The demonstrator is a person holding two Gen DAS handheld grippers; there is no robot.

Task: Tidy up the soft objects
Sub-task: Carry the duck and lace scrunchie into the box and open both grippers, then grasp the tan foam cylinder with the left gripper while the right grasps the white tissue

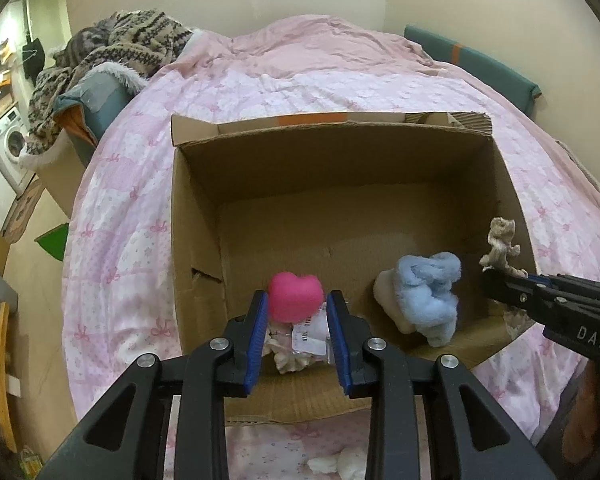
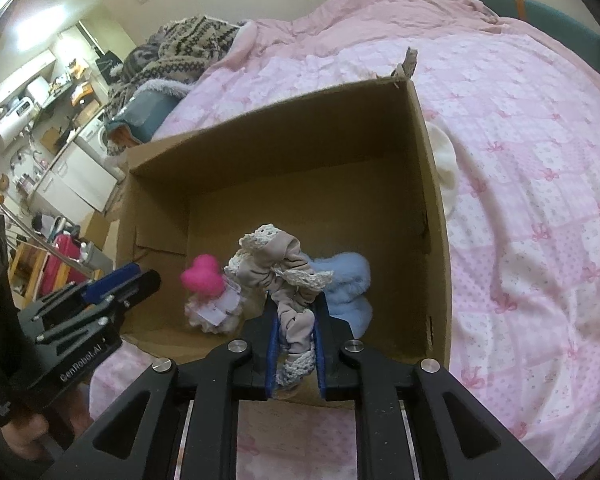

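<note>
An open cardboard box (image 1: pixel 340 168) (image 2: pixel 280 140) sits on a pink quilted bed. On its floor lies a pink heart plush (image 1: pixel 296 294) (image 2: pixel 202 276) with a cream fluffy base and a tag, and to its right a pale blue fluffy piece (image 1: pixel 428 292) (image 2: pixel 344 280). My left gripper (image 1: pixel 298 298) (image 2: pixel 140 280) is open over the box's near edge; its blue pads frame the heart without touching it. My right gripper (image 2: pixel 296 300) (image 1: pixel 496 276) is shut on a beige scrunchie with lace trim (image 2: pixel 284 264) (image 1: pixel 500 244), which stands upright above the jaws at the box's right side.
The pink quilt (image 1: pixel 260 92) spreads around the box. A white soft item (image 2: pixel 446 160) lies against the box's right wall, another (image 1: pixel 336 464) on the bed in front. A patterned knit pile (image 1: pixel 120 52) tops a teal bin at the bed's left. Furniture crowds the floor on the left.
</note>
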